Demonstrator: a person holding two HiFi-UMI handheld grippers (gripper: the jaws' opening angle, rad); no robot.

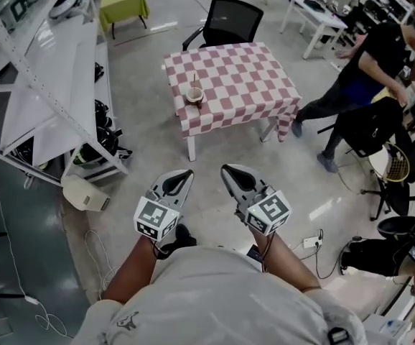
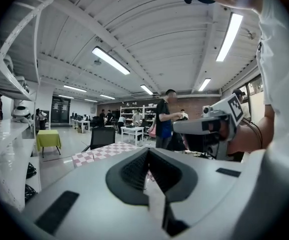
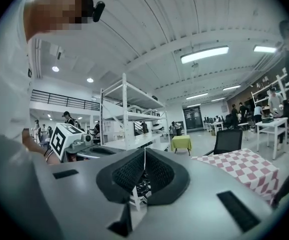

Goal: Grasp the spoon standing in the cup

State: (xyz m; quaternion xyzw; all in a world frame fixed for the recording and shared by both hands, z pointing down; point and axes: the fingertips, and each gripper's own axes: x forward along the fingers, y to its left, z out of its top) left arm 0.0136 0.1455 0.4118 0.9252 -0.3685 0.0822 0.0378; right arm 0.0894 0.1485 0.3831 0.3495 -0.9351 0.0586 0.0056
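A small brownish cup point(image 1: 194, 96) stands near the front left edge of the red-and-white checkered table point(image 1: 243, 85), and a spoon point(image 1: 194, 80) stands upright in it. Both grippers are held low in front of the person, well short of the table. My left gripper point(image 1: 186, 172) and right gripper point(image 1: 227, 169) point toward the table with their jaws together and nothing between them. In the left gripper view the jaws point(image 2: 148, 152) meet at the tip, with the checkered table point(image 2: 104, 152) beyond them. The right gripper point(image 3: 144, 152) is shut too. The cup does not show in either gripper view.
A black office chair point(image 1: 230, 20) stands behind the table. White shelving point(image 1: 49, 85) runs along the left. A person in black point(image 1: 380, 56) bends over at the right, next to another chair point(image 1: 369, 128). A power strip point(image 1: 311, 241) and cables lie on the floor.
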